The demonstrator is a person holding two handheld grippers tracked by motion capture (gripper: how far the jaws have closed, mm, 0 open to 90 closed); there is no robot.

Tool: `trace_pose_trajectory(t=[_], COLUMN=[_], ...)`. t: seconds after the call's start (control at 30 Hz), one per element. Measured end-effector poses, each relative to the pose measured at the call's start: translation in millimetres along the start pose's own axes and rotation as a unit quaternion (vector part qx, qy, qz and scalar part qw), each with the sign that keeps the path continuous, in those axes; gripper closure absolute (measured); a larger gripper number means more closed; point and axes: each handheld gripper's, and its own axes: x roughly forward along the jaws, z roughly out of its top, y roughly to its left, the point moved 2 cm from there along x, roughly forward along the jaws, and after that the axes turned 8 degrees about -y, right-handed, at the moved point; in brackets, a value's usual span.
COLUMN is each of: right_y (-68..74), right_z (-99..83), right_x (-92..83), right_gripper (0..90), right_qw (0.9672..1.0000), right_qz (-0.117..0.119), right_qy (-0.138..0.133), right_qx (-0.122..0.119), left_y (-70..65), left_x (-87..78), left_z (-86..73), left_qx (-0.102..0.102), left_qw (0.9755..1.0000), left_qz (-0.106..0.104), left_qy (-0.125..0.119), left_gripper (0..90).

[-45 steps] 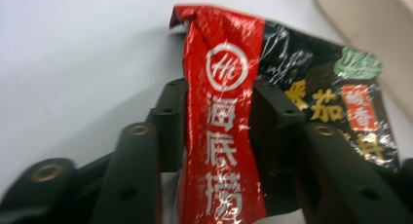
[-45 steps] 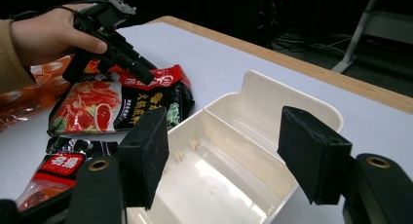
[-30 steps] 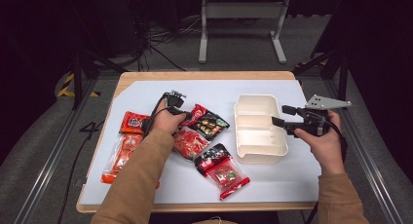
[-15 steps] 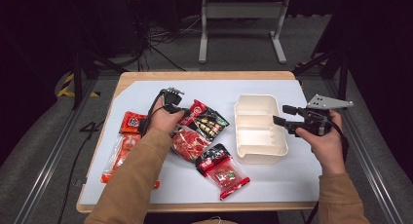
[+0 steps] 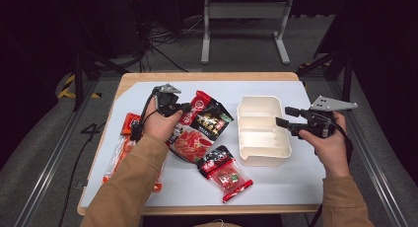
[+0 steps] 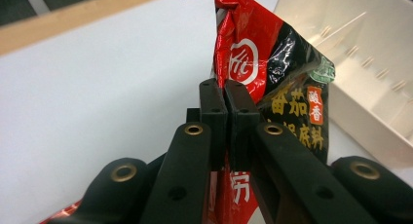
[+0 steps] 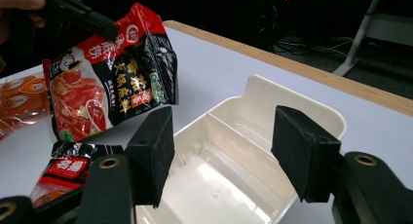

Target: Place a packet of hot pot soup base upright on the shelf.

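The left gripper (image 5: 185, 107) has its jaws clamped on the top edge of a red-and-black packet (image 5: 203, 124), which hangs clear of the table (image 5: 148, 84) in the right gripper view, just left of the white tray (image 5: 261, 158). The right gripper (image 5: 280, 116) has its jaws apart with nothing between them; they have just been narrowing a little, and they sit at the tray's right wall, pointing across its two bare compartments. A smaller red-and-black packet (image 5: 224, 171) lies flat near the tray's front left corner. Orange packets (image 5: 129, 124) lie on the white mat (image 5: 286, 89) under the left forearm.
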Motion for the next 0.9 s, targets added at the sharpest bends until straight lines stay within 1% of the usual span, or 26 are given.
trace_pose_trajectory(t=[0.07,0.1,0.13,0.17,0.2,0.3,0.33,0.4,0.47,0.5,0.53,0.57,0.6,0.63,0.7,0.73,0.83,0.9], right_y=[1.2,1.9,2.3,2.6,3.3,5.7,6.6,7.8,8.8,9.3,9.6,10.7,11.4,11.4,14.5,17.7,24.0,29.5], right_z=[0.6,1.0,1.3,1.4,1.5,2.1,2.3,2.7,2.8,2.8,2.9,3.1,3.2,3.2,3.9,4.9,6.5,8.2], right_x=[-0.1,-0.3,-0.2,-0.1,0.3,1.7,2.2,3.1,3.9,4.2,4.8,5.3,5.6,5.6,7.0,8.6,11.2,13.5], right_gripper=[41.1,41.4,41.5,41.5,41.5,42.0,42.2,42.4,42.6,42.6,42.7,42.8,42.9,42.9,43.4,45.4,47.1,47.6], right_qw=[1.0,1.0,1.0,1.0,1.0,1.0,1.0,1.0,0.9999,0.9999,0.9999,0.9999,0.9999,0.9999,0.9998,0.9995,0.9989,0.9981], right_qz=[0.001,0.001,0.002,0.003,0.002,0.006,0.007,0.008,0.009,0.009,0.01,0.011,0.013,0.013,0.02,0.029,0.044,0.054], right_qy=[0.0,0.0,-0.001,-0.001,-0.001,0.001,0.001,0.002,0.003,0.004,0.004,0.004,0.004,0.004,0.003,0.001,-0.007,-0.02], right_qx=[0.0,0.001,0.002,0.002,0.002,-0.004,-0.004,-0.004,-0.005,-0.005,-0.007,-0.007,-0.007,-0.007,-0.008,-0.012,-0.015,-0.019], left_y=[-8.2,-11.3,-13.6,-16.3,-19.7,-24.9,-26.3,-29.3,-32.1,-33.2,-33.2,-34.1,-35.9,-35.9,-36.7,-36.4,-36.5,-37.2], left_x=[-11.2,-16.1,-19.8,-25.5,-30.9,-43.2,-46.5,-52.4,-57.8,-60.3,-60.3,-63.1,-66.8,-66.8,-71.1,-73.8,-77.0,-80.9], left_z=[0.7,0.7,0.5,0.5,0.1,-0.6,-0.7,-0.8,-0.7,-0.8,-0.8,-1.1,-2.5,-2.5,-4.9,-6.8,-9.6,-12.1], left_qx=[0.015,0.019,0.021,0.026,0.022,0.028,0.03,0.034,0.042,0.044,0.044,0.046,0.044,0.044,0.041,0.04,0.037,0.039], left_qw=[0.9997,0.9995,0.9994,0.999,0.9986,0.9966,0.9961,0.9948,0.9933,0.9926,0.9926,0.9917,0.991,0.991,0.99,0.9893,0.9888,0.9883], left_qz=[-0.001,-0.002,-0.002,-0.004,-0.002,-0.001,-0.002,0.003,0.007,0.006,0.006,0.005,0.0,0.0,-0.005,-0.009,-0.013,-0.016], left_qy=[-0.017,-0.023,-0.029,-0.037,-0.048,-0.078,-0.083,-0.096,-0.108,-0.113,-0.113,-0.12,-0.127,-0.127,-0.134,-0.14,-0.144,-0.147], left_gripper=[87.9,87.9,87.9,88.0,88.0,88.3,88.5,88.7,88.9,89.0,89.0,89.1,89.1,89.2,89.2,89.2,89.2,89.2])
